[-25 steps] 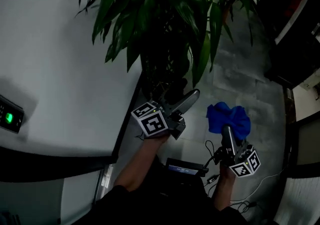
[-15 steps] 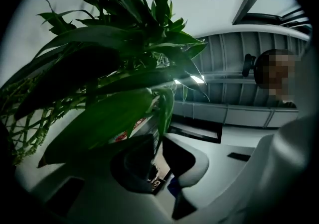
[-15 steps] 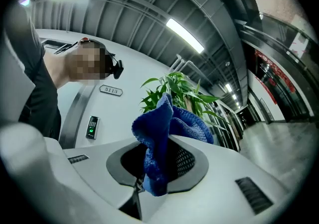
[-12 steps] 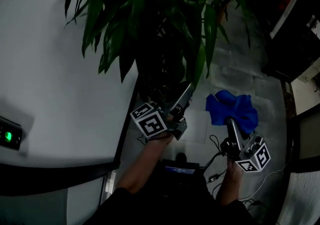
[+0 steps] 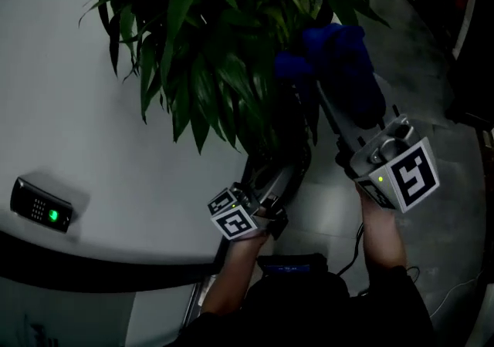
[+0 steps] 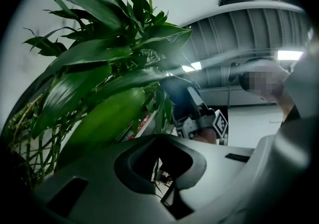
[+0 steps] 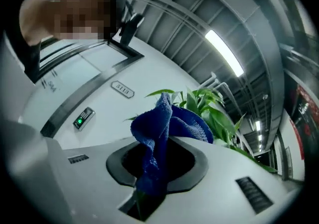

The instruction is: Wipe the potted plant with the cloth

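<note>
The potted plant [image 5: 216, 45] fills the top of the head view with long green leaves; its pot is lost in the dark below. My right gripper [image 5: 326, 91] is raised against the foliage, shut on the blue cloth [image 5: 340, 56]. In the right gripper view the cloth [image 7: 167, 121] bunches up out of the gripper [image 7: 158, 154], with leaves [image 7: 212, 106] just behind. My left gripper [image 5: 293, 162] sits lower, pointing up into the plant. Its jaws are shut, and a narrow leaf [image 6: 163, 106] hangs down between them. The right gripper [image 6: 204, 121] shows beyond the leaves.
A white wall [image 5: 77, 106] runs along the left with a keypad [image 5: 42, 205] showing a green light. Grey floor tiles [image 5: 332, 207] lie under the arms. A dark device with cables [image 5: 289, 267] sits at the person's feet. Braided stems [image 6: 30, 138] stand at the plant's base.
The right gripper has risen from beside the pot up into the leaves, carrying the blue cloth. The left gripper stayed in place and its jaws went from open to shut.
</note>
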`<state>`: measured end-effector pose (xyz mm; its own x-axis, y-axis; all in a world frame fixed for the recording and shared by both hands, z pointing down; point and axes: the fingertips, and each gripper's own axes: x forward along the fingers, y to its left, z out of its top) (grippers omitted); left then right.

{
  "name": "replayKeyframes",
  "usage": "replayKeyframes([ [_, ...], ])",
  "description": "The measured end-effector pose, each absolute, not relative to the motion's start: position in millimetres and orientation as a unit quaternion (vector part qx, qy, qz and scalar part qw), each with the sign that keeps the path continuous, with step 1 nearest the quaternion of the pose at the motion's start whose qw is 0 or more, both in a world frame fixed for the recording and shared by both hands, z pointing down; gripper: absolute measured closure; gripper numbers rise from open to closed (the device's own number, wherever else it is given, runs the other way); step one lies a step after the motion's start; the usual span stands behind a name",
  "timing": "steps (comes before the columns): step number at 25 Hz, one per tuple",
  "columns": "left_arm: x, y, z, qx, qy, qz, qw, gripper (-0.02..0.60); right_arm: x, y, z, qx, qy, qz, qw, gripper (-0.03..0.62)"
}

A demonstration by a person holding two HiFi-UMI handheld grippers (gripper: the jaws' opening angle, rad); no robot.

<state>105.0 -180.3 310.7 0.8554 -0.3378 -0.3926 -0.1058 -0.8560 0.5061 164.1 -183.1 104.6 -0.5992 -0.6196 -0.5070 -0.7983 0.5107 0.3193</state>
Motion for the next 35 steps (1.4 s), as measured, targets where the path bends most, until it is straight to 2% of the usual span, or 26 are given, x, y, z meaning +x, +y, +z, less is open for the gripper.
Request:
replayKeyframes([
  [4, 109, -171, 316, 0.937, -0.113, -0.232, 0.235, 0.577, 126, -228, 153, -0.365, 0.897, 0.237, 0.07, 0.499],
  [13, 115, -149, 323, 0.941, -0.076, -0.22, 0.244, 0.578, 120, -197, 196, -0.297, 0.931, 0.192, 0.084, 0.499],
  [19, 114, -133, 322, 0.939, -0.048, -0.231, 0.252, 0.578, 120, -171, 212, -0.282, 0.936, 0.203, 0.048, 0.5],
  [25, 111, -122, 317, 0.949, -0.045, -0.22, 0.222, 0.577, 102, -136, 258, -0.245, 0.946, 0.202, -0.069, 0.5],
  [28, 106, -122, 316, 0.955, -0.057, -0.21, 0.203, 0.577, 96, -119, 266, -0.228, 0.948, 0.201, -0.096, 0.5],
  [31, 99, -127, 316, 0.954, -0.063, -0.214, 0.201, 0.577, 104, -108, 254, -0.237, 0.949, 0.189, -0.084, 0.5],
  [35, 97, -128, 314, 0.951, -0.059, -0.228, 0.201, 0.578, 138, -116, 193, -0.312, 0.928, 0.203, 0.019, 0.5],
])
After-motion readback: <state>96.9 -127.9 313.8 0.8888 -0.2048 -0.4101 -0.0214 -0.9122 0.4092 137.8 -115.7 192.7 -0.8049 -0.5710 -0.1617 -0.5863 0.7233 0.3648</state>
